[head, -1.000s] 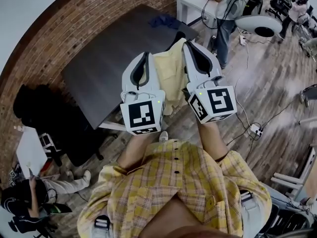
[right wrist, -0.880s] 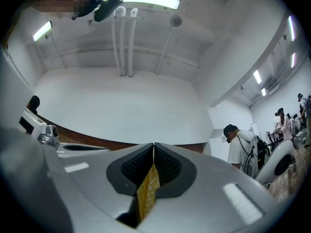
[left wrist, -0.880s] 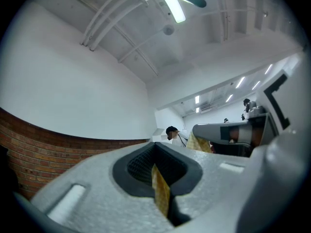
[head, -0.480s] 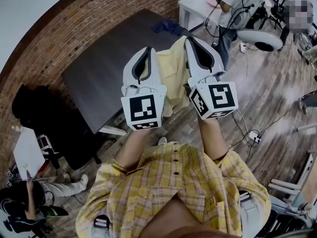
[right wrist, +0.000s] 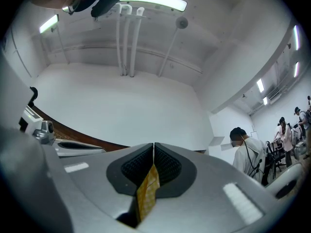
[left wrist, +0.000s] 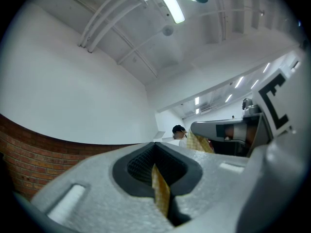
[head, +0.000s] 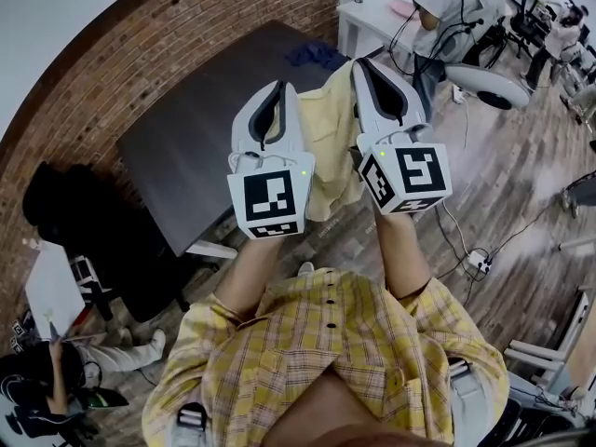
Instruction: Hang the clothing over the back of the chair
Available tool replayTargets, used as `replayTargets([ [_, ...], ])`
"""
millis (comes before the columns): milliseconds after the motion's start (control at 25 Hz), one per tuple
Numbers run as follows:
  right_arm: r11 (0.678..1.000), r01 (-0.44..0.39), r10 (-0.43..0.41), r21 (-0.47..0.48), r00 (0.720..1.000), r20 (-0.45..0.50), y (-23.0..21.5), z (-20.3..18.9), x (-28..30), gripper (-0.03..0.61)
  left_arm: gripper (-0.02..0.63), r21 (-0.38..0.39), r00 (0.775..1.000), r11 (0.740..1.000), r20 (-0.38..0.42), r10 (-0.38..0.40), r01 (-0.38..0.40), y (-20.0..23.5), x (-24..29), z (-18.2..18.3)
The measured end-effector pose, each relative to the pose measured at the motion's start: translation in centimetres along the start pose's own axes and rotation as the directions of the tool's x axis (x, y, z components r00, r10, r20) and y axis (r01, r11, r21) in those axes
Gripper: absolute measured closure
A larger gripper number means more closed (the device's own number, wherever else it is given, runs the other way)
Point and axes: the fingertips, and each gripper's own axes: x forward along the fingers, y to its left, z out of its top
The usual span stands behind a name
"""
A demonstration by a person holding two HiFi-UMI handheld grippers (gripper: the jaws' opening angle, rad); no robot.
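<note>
A pale yellow garment (head: pixel 328 142) hangs between my two grippers, which I hold up side by side above a dark table (head: pixel 196 128). My left gripper (head: pixel 276 89) is shut on one edge of it; a strip of yellow cloth (left wrist: pixel 160 193) shows between its pads. My right gripper (head: pixel 359 65) is shut on the other edge, with the cloth (right wrist: pixel 147 193) pinched in its jaws. Both gripper views point up at the ceiling and wall. A black chair (head: pixel 84 226) stands at the left, beyond the table's near corner.
A blue cloth (head: pixel 312 54) lies at the table's far end. A person in white (head: pixel 447 7) stands by a white table (head: pixel 368 17) at the back. A power strip with cables (head: pixel 480 248) lies on the wood floor to the right. Another person (head: pixel 47 380) sits at lower left.
Both grippers have risen a little and moved away from me, carrying the yellow garment with them. Their grip has not changed.
</note>
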Motion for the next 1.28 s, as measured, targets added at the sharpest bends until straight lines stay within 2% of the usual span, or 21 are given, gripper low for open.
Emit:
replayTargets([
  [680, 1.0, -0.002, 0.002, -0.015, 1.0, 0.018, -2.1, -0.9, 5.5, 0.565, 0.614, 0.007, 0.999, 0.999, 0.007, 0.034, -0.034, 2.4, 4.9, -0.5],
  [1280, 1.0, -0.02, 0.02, -0.009, 0.999, -0.026, -2.9, -4.3, 10.6, 0.565, 0.614, -0.019, 0.997, 0.998, -0.04, 0.065, -0.066, 5.4, 9.1, -3.5],
])
